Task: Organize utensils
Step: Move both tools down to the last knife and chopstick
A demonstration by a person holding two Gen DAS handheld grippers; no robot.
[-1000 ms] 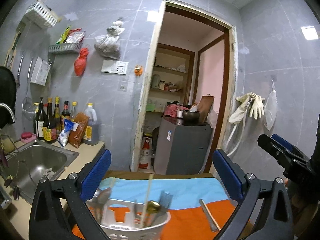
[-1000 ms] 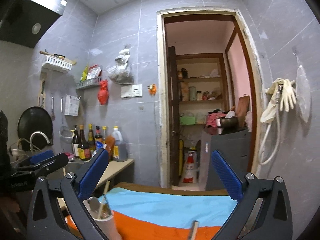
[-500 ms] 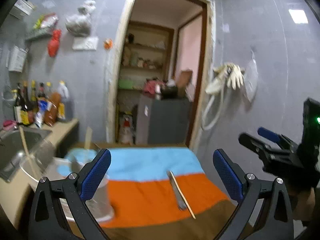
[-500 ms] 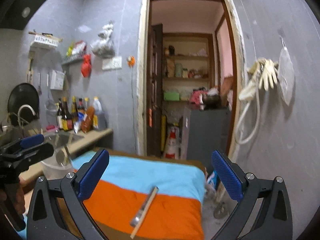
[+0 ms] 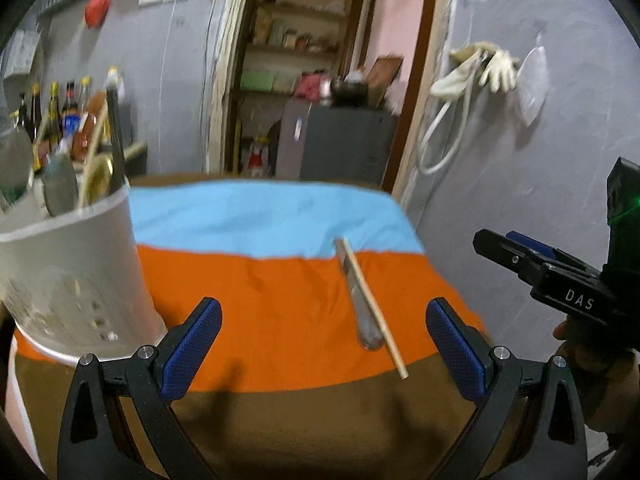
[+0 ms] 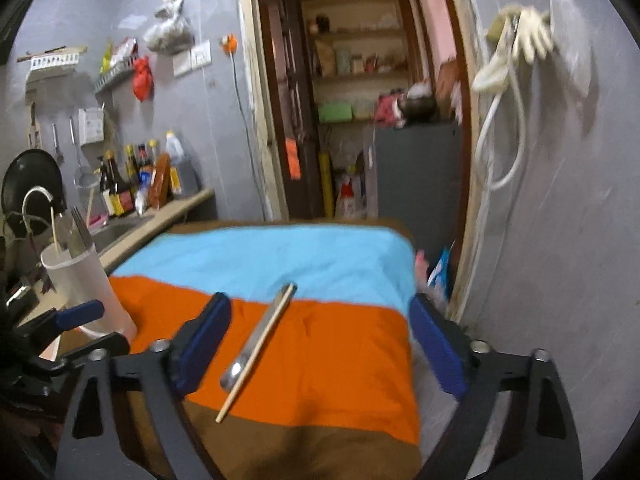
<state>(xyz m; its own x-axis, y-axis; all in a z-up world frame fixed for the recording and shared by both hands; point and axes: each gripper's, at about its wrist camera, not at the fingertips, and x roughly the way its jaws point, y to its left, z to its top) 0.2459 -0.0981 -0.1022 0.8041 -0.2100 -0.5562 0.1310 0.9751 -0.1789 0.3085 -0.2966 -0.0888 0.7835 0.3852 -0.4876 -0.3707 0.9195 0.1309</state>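
A metal utensil (image 5: 358, 296) and a wooden chopstick (image 5: 374, 308) lie side by side on the orange band of a striped cloth (image 5: 260, 280); they also show in the right wrist view, the utensil (image 6: 256, 340) and the chopstick (image 6: 260, 350). A white utensil holder (image 5: 68, 276) with several utensils stands at the cloth's left; it also shows in the right wrist view (image 6: 86, 284). My left gripper (image 5: 320, 344) is open and empty, above the cloth's near part. My right gripper (image 6: 320, 344) is open and empty, just above the two pieces.
A counter with a sink (image 6: 120, 230) and bottles (image 6: 120, 192) lies left. An open doorway with a grey cabinet (image 6: 416, 184) is behind the table. A grey wall with a hose and gloves (image 6: 516, 48) is close on the right.
Both grippers have tilted down and moved toward the utensil and chopstick on the cloth. The holder has slid to the left edge of the left wrist view.
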